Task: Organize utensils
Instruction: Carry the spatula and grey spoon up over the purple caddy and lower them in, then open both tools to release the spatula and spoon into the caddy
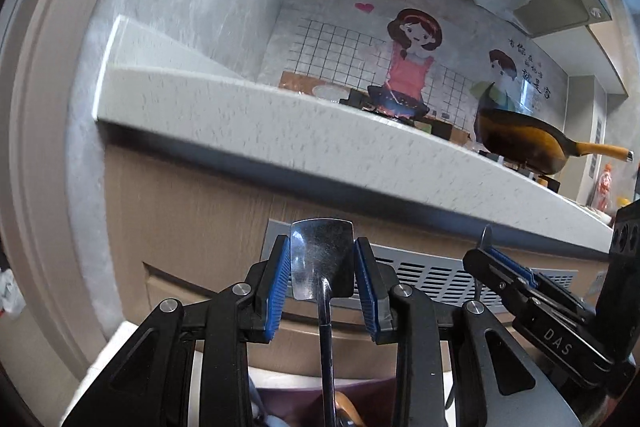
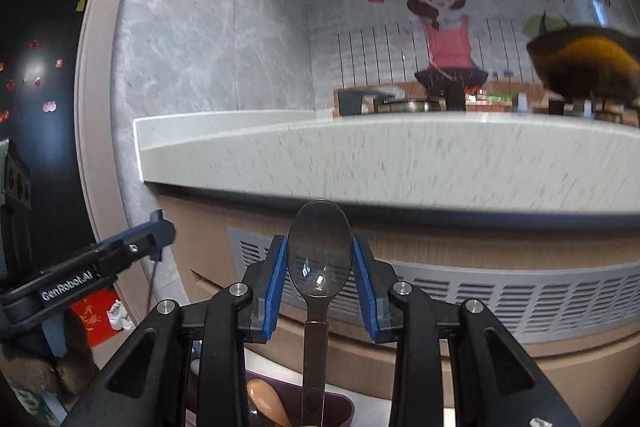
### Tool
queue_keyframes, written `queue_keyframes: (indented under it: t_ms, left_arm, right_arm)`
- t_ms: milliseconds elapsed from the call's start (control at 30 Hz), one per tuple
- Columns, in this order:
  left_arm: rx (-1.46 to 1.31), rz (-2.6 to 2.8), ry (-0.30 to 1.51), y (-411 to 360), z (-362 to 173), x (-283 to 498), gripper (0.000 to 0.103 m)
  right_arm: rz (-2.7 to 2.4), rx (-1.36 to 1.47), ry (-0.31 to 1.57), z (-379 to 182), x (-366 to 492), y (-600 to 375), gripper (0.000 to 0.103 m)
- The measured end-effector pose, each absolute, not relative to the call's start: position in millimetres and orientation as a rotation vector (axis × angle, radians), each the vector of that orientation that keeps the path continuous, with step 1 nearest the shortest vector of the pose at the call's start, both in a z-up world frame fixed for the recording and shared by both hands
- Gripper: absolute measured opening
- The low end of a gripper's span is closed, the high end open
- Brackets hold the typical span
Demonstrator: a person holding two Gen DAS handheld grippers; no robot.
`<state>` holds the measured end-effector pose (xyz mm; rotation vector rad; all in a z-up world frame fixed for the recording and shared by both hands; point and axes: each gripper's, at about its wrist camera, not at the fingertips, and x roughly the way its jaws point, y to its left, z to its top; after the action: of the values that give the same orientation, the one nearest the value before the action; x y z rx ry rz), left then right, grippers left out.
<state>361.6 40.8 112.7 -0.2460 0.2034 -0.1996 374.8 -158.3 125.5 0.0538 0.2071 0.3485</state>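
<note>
Counter (image 1: 360, 155): white speckled slab, seen from below its front edge in both views; a wood-toned cabinet front with a grey slotted vent panel (image 2: 520, 303) is set beneath it.

Wall mural (image 1: 412, 55): cartoon girl in a pink apron and a boy, painted on the grey wall behind the counter.

Wok (image 1: 528, 143): dark, amber-tinted, with a yellow handle, placed on the stove at the far right of the counter.

Left tongs (image 1: 322, 269): black arms, blue ribbed pads; closed on the head of a metal spatula (image 1: 322, 259), which is held upright in front of the cabinet (its handle runs down between the arms).

Right tongs (image 2: 320, 263): same build; clamped on the bowl of a spoon (image 2: 319, 259), also held upright below the counter edge.

Purple container (image 2: 340, 407): partly seen at the bottom of the right wrist view, under the spoon handle; a wooden spoon (image 2: 266, 401) is lying in it.
</note>
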Motion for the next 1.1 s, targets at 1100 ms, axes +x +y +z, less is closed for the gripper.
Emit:
queue_keyframes:
  t_ms: [1100]
  left_arm:
    - [-0.199,-0.241,0.466,22,56,334,0.056]
  right_arm:
    - [0.411,-0.027,0.612,28,349,-162,0.031]
